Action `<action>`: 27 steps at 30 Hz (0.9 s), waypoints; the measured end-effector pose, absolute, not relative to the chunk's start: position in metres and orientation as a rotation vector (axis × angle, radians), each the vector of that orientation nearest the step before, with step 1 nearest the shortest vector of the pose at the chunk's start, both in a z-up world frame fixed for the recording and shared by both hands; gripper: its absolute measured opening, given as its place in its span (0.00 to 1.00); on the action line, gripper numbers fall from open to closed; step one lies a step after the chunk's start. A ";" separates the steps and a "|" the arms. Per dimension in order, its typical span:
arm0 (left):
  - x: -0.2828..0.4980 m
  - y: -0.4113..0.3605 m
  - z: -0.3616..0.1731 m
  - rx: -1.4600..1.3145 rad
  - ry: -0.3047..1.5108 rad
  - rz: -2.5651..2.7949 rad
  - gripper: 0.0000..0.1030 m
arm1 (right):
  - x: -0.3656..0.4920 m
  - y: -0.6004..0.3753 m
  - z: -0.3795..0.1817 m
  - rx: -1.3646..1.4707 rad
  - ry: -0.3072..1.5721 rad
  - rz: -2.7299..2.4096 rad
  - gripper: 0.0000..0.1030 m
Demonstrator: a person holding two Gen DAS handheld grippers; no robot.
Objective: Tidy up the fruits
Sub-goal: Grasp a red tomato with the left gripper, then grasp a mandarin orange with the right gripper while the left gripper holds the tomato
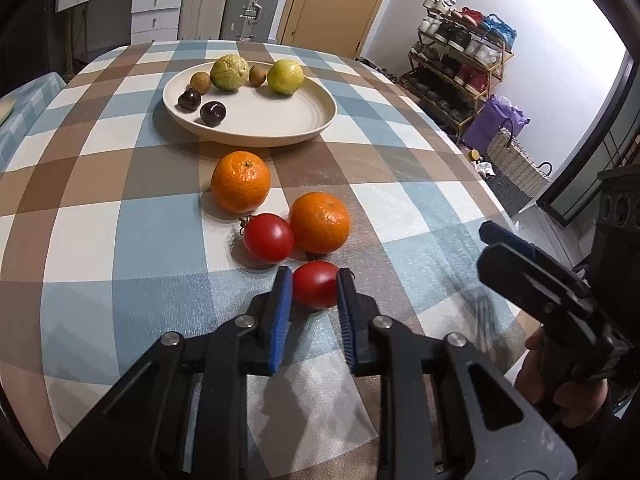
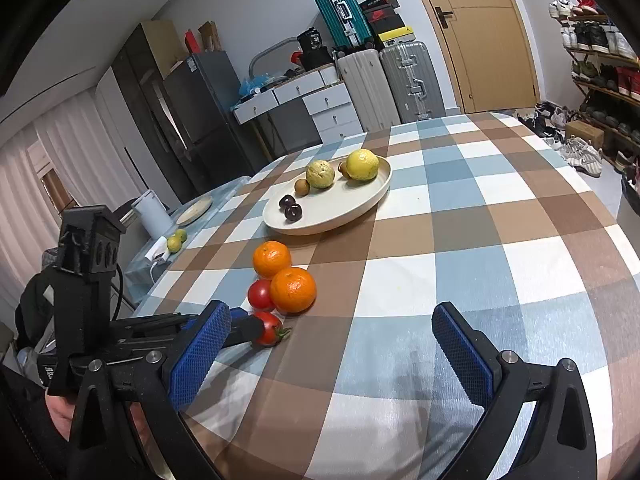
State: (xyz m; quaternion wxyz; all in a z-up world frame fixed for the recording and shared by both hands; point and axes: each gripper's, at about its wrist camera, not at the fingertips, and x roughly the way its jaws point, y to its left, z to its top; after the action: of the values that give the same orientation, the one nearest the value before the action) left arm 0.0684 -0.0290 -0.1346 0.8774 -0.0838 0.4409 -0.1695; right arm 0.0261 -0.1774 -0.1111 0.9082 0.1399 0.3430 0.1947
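So left gripper has its blue pads clamped on a tomato sitting on the checked cloth, just in front of another tomato and two oranges. Behind those is the plate with two dark plums, two small brown fruits and two green-yellow ones. Right gripper hangs wide apart over bare cloth, holding nothing. Couldn't read any labels; the black box on the suitcases has writing, but it's too small.
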 end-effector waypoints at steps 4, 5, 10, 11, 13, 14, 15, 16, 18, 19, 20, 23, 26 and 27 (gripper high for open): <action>0.065 -0.029 -0.133 -0.171 0.908 -0.370 0.13 | 0.026 -0.177 -0.113 0.287 0.716 0.398 1.00; 0.066 -0.029 -0.133 -0.174 0.909 -0.373 0.13 | 0.026 -0.176 -0.112 0.286 0.716 0.398 1.00; 0.066 -0.028 -0.135 -0.195 0.913 -0.375 0.15 | 0.024 -0.174 -0.112 0.280 0.718 0.396 1.00; 0.067 -0.029 -0.135 -0.192 0.917 -0.371 0.17 | 0.024 -0.174 -0.112 0.279 0.718 0.397 1.00; 0.070 -0.031 -0.138 -0.195 0.935 -0.368 0.35 | 0.023 -0.173 -0.111 0.278 0.717 0.396 1.00; 0.071 -0.031 -0.141 -0.204 0.946 -0.368 0.37 | 0.023 -0.173 -0.111 0.277 0.718 0.397 1.00; 0.073 -0.032 -0.143 -0.208 0.957 -0.362 0.39 | 0.023 -0.173 -0.111 0.279 0.719 0.397 1.00; 0.075 -0.033 -0.145 -0.213 0.965 -0.359 0.39 | 0.023 -0.174 -0.111 0.280 0.719 0.397 1.00; 0.077 -0.035 -0.149 -0.224 0.974 -0.370 0.39 | 0.022 -0.175 -0.112 0.283 0.719 0.396 1.00; 0.077 -0.036 -0.149 -0.219 0.973 -0.370 0.39 | 0.022 -0.175 -0.112 0.284 0.719 0.394 1.00; 0.077 -0.038 -0.149 -0.207 0.967 -0.370 0.37 | 0.022 -0.176 -0.112 0.286 0.720 0.393 1.00; 0.078 -0.043 -0.149 -0.185 0.965 -0.379 0.27 | 0.022 -0.180 -0.114 0.297 0.724 0.389 1.00; 0.078 -0.042 -0.149 -0.196 0.967 -0.387 0.27 | 0.022 -0.182 -0.116 0.305 0.728 0.387 1.00; 0.077 -0.041 -0.148 -0.199 0.961 -0.386 0.27 | 0.022 -0.183 -0.116 0.305 0.730 0.386 1.00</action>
State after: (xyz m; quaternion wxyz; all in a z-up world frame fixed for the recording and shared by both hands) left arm 0.0768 -0.0409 -0.1480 0.8642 -0.0951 0.4585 -0.1840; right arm 0.0216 -0.1826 -0.1159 0.9046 0.1478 0.3533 0.1870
